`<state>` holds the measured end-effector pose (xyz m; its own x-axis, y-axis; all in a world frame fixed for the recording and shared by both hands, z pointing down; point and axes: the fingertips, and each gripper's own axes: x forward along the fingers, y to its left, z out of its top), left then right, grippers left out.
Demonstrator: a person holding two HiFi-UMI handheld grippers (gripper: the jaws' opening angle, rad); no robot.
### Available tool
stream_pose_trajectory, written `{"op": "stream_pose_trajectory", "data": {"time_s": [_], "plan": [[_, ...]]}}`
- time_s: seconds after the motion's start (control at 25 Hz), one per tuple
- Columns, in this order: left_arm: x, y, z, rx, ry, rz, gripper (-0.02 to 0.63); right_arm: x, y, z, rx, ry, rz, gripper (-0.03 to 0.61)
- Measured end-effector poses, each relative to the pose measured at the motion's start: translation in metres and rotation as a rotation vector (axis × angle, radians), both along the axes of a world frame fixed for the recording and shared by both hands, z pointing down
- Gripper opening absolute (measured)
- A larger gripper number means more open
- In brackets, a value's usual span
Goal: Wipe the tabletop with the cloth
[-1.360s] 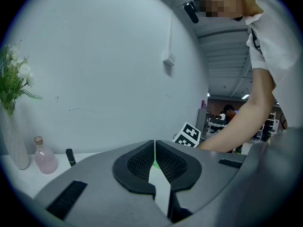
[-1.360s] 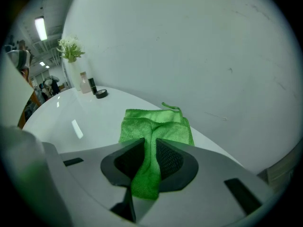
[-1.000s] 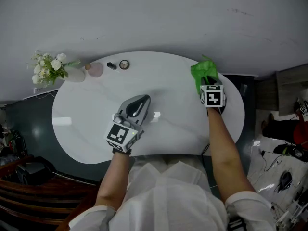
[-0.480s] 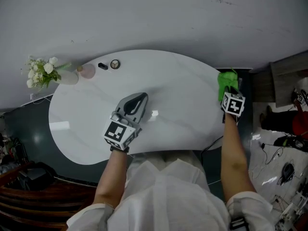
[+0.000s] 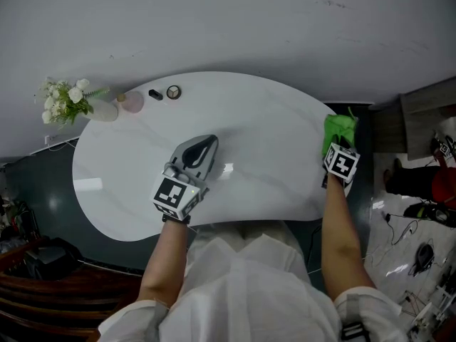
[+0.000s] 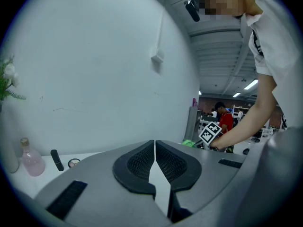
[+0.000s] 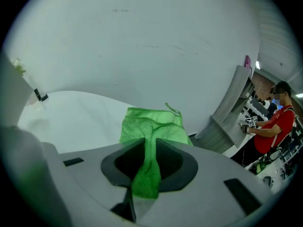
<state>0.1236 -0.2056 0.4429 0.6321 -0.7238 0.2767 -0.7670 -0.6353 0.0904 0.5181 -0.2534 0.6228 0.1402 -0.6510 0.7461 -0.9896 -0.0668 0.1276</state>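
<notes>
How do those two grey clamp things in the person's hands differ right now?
The left grey gripper is shut on nothing; the right grey gripper pinches a green cloth. The left one is over the middle of the white oval table; the right one is at its right edge. Both carry a marker cube.

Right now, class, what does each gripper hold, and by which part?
The right gripper pinches the green cloth by a bunched fold; the left gripper holds nothing.
</notes>
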Motion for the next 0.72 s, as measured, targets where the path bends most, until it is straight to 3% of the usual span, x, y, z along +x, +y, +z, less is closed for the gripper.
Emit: {"op": "stream_pose_trajectory", "data": {"time_s": [0.56, 0.72], "plan": [[-0.028, 0.008, 0.001, 0.001, -0.008, -0.036, 0.018, -0.210, -0.014, -0.008, 0.003, -0.061, -0.439, 0.069], [-0.032, 0.007, 0.002, -0.008, -0.001, -0.049, 0.018, -0.250, -0.008, -0.009, -0.001, -0.073, -0.523, 0.069]]}}
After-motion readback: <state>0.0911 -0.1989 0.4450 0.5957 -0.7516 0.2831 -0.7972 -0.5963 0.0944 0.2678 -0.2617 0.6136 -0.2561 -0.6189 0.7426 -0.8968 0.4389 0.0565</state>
